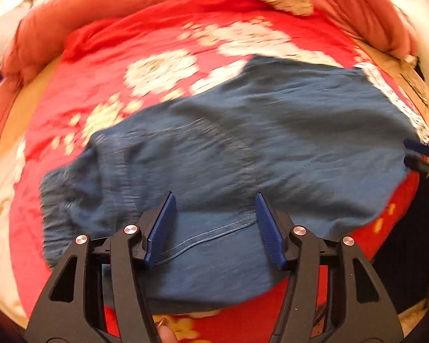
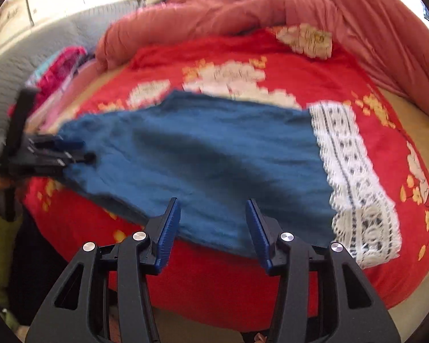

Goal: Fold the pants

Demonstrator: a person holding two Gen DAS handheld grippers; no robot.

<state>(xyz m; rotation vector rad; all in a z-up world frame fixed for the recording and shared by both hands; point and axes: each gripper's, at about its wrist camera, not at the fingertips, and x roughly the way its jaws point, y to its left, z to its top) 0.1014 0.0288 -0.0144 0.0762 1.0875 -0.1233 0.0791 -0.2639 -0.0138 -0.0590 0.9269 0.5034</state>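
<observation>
Blue pants (image 1: 243,143) with white lace cuffs (image 2: 354,177) lie spread flat on a red floral blanket (image 1: 128,57). My left gripper (image 1: 214,200) is open above the waist end of the pants, with a seam between its blue pads. It also shows at the left edge of the right wrist view (image 2: 83,150), by the pants' edge. My right gripper (image 2: 213,204) is open, over the near edge of the pants' leg; it also shows at the right edge of the left wrist view (image 1: 414,153). Both views are blurred.
A pink duvet (image 2: 329,8) is bunched along the back and right of the bed. Pink and red clothes (image 2: 60,65) lie at the left by a grey headboard (image 2: 14,65). The blanket's front edge hangs over the bed edge (image 2: 214,285).
</observation>
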